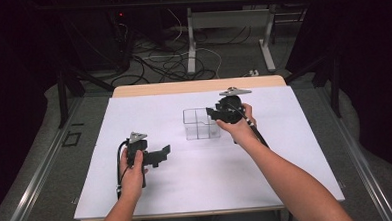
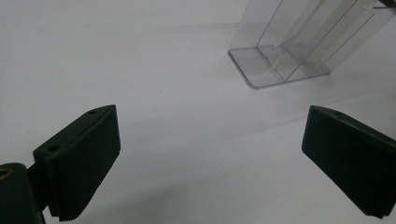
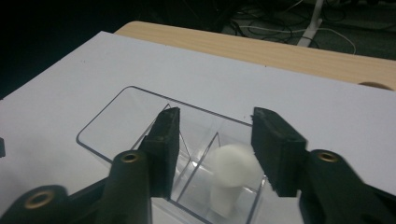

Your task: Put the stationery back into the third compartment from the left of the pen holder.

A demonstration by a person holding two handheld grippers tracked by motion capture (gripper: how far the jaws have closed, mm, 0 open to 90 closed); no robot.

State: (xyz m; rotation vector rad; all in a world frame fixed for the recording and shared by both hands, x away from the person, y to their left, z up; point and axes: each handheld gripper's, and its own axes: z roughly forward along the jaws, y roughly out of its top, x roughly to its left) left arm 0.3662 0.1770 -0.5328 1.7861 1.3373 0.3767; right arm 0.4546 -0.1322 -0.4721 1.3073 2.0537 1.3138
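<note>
Black jaws of the right gripper (image 3: pixel 212 154) rise nearest the lens in the right gripper view, spread apart and grasping nothing. Directly between and just below their tips stands a white, round-topped object (image 3: pixel 232 179), upright inside one compartment of a clear plastic divided box (image 3: pixel 105 126). The object is blurred, so whether either jaw touches it cannot be told; a gap shows on both sides. Its compartment is the one nearest this gripper, on the right-jaw side of a clear partition; the compartments beyond the left jaw look bare.

In the high view, the right gripper (image 1: pixel 211 112) sits at the box's (image 1: pixel 200 124) right edge, jaws pointing over its rim, with the person's right hand (image 1: pixel 240 126) wrapped around the handle.

The left gripper (image 2: pixel 210 163) is released, its 2 jaws wide apart above the white sheet (image 2: pixel 140 70). The box (image 2: pixel 299 46) lies ahead of it and toward its right jaw, well apart. In the high view the left gripper (image 1: pixel 163 153) rests low over the sheet (image 1: pixel 202 185), held by the left hand (image 1: pixel 133 168).
</note>
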